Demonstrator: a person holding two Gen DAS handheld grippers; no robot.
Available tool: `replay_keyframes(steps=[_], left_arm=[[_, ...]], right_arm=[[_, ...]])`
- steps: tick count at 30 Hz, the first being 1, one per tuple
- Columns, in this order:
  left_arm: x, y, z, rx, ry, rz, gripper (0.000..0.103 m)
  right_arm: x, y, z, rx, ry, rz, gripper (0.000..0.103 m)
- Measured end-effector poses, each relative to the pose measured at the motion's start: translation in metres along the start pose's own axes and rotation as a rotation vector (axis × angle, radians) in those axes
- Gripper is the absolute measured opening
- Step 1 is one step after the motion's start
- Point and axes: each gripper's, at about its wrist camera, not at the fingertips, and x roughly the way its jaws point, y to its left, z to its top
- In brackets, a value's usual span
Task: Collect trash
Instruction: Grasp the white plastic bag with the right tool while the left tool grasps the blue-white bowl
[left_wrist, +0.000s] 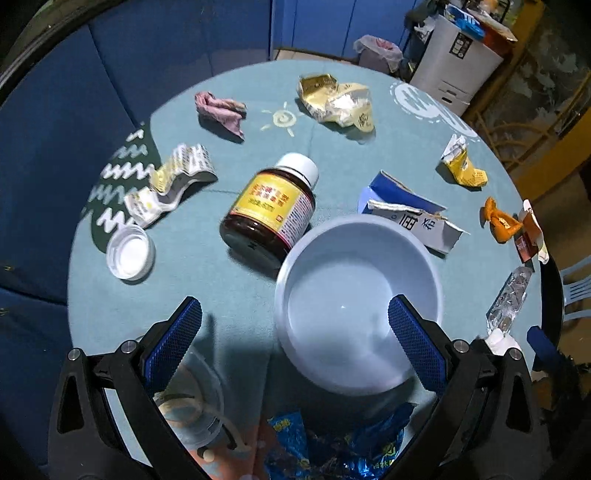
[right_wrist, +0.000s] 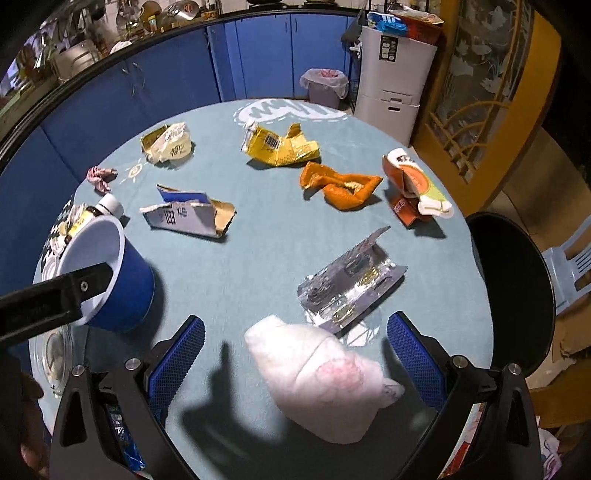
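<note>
The right claw hung over the near edge of the round worktop with its blue pads spread wide, and a crumpled white tissue lay on the cloth between them, untouched. To take it well, I judged, the claw should drop straight down until the pads bracket the fat middle of the wad, then close gently; the silver blister pack lay just beside the tissue's far end and could easily be dragged along.

The left claw was also spread, one finger reaching inside the rim of the blue cup and the other outside it. Whether it pressed on the wall I could not tell. The cup, white inside, looked empty. It stood tilted in the right camera's view, mouth turned toward the person.

The rest of the litter was scattered well apart: a brown bottle lying on its side against the cup, a loose white cap, a torn blue-and-white carton, a yellow wrapper and an orange wrapper. A lined bin stood on the floor beyond the worktop.
</note>
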Motion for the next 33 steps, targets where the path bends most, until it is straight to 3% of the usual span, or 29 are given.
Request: replay_keyframes(steps=[2, 4, 6, 7, 9, 11, 15, 27, 33], left_arm=[[0.004, 0.001, 0.000, -0.002, 0.019, -0.013, 0.082], [0.009, 0.002, -0.001, 0.001, 0.042, -0.018, 0.056], [0.011, 0.002, -0.002, 0.003, 0.050, -0.051, 0.045], [0.008, 0.001, -0.002, 0.012, 0.041, -0.062, 0.030], [0.004, -0.004, -0.004, 0.041, 0.028, -0.034, 0.026], [0.002, -0.004, -0.007, 0.048, 0.022, -0.048, 0.016], [-0.005, -0.003, -0.011, 0.060, 0.011, -0.062, 0.007], [-0.037, 0.008, -0.020, 0.073, -0.055, -0.101, 0.007], [-0.049, -0.011, -0.010, 0.109, -0.097, -0.106, 0.007]], right_arm=[[0.000, -0.001, -0.002, 0.008, 0.003, 0.006, 0.095], [-0.002, -0.002, -0.003, 0.013, -0.002, 0.010, 0.084], [-0.003, -0.002, -0.004, 0.013, 0.003, 0.011, 0.046], [-0.001, -0.003, -0.005, 0.018, 0.014, 0.018, 0.042], [-0.002, -0.006, -0.007, 0.037, 0.020, 0.037, 0.029], [-0.007, -0.011, -0.008, 0.063, 0.006, 0.056, 0.024], [-0.014, -0.016, -0.011, 0.093, -0.004, 0.083, 0.020], [-0.043, -0.006, -0.010, 0.063, -0.093, 0.088, 0.019], [-0.052, -0.013, -0.003, 0.064, -0.136, 0.089, 0.019]])
